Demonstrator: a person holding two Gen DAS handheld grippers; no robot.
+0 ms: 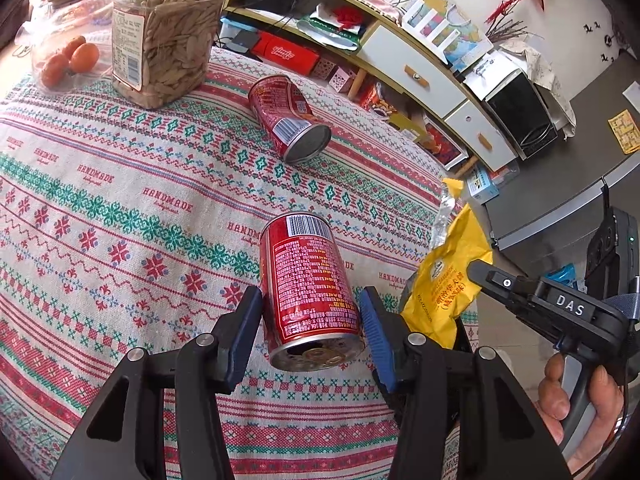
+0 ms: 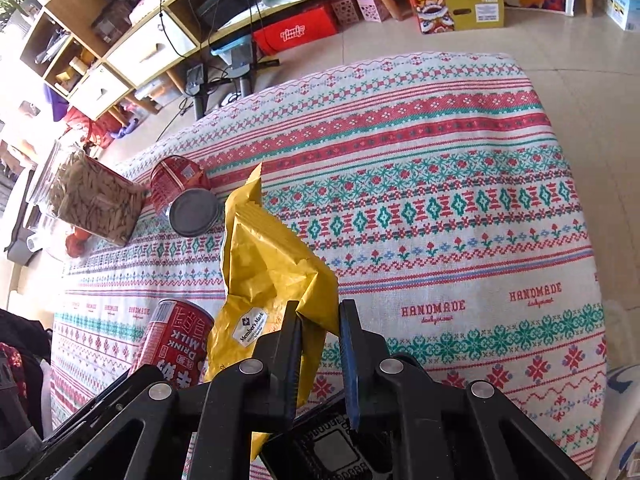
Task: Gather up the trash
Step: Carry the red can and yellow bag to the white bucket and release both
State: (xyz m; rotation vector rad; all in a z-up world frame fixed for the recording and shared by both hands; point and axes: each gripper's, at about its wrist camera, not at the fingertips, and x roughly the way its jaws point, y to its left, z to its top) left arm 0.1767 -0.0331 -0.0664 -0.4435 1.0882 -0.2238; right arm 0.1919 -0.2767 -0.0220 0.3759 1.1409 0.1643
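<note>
A red drink can (image 1: 310, 292) lies between the blue pads of my left gripper (image 1: 310, 320), held just over the patterned tablecloth (image 1: 120, 200); the same can shows in the right wrist view (image 2: 176, 344). A second red can (image 1: 286, 116) lies on its side further back, also in the right wrist view (image 2: 182, 196). My right gripper (image 2: 320, 320) is closed on the edge of a yellow snack bag (image 2: 268, 264), lifted above the cloth. The bag and the right gripper (image 1: 480, 276) show at the right of the left wrist view.
A clear jar of seeds (image 1: 164, 36) and a bag of oranges (image 1: 68, 60) stand at the table's far corner. Beyond the table edge are a low shelf unit (image 1: 400, 60), a microwave (image 1: 520, 116) and boxes on the floor (image 2: 456, 8).
</note>
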